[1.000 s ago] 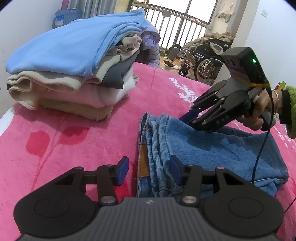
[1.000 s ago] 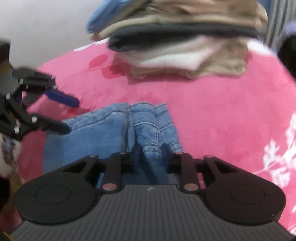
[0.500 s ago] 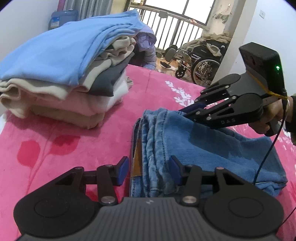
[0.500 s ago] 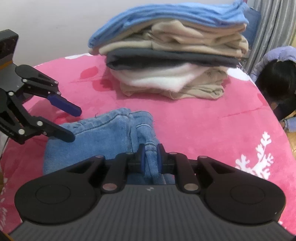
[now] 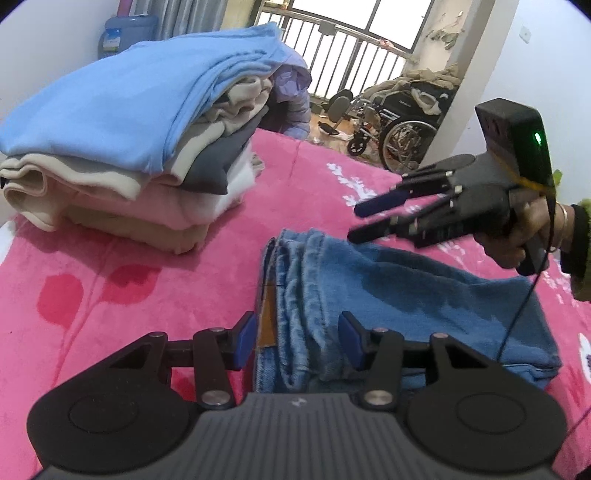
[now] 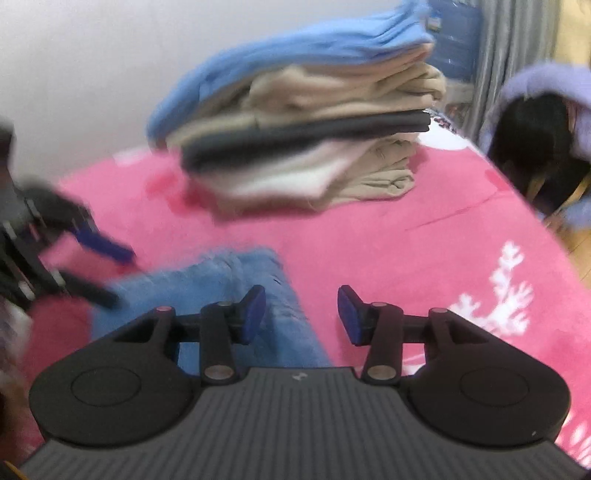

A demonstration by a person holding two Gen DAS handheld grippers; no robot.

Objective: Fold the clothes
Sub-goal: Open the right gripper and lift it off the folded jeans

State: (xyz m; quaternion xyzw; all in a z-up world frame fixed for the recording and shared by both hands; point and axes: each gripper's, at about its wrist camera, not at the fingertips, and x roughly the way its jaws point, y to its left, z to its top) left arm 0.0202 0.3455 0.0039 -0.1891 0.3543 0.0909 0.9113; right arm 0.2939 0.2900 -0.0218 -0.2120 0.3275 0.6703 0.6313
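Folded blue jeans [image 5: 399, 295] lie on the pink blanket [image 5: 129, 295] of the bed, near a stack of folded clothes [image 5: 140, 125]. The left gripper [image 5: 297, 339] has its fingers apart around the jeans' waistband edge, seemingly not pinching. The right gripper [image 5: 360, 221] hovers just above the jeans, its fingers apart, empty.

We are counting one folded pair of jeans [image 5: 388, 295], one stack of folded clothes [image 5: 129, 147] showing about six layers, two grippers: left gripper [image 5: 297, 341] and right gripper [image 6: 302, 314]. We are also seeing one wheelchair [image 5: 399, 125] and one water jug [image 5: 125, 35].
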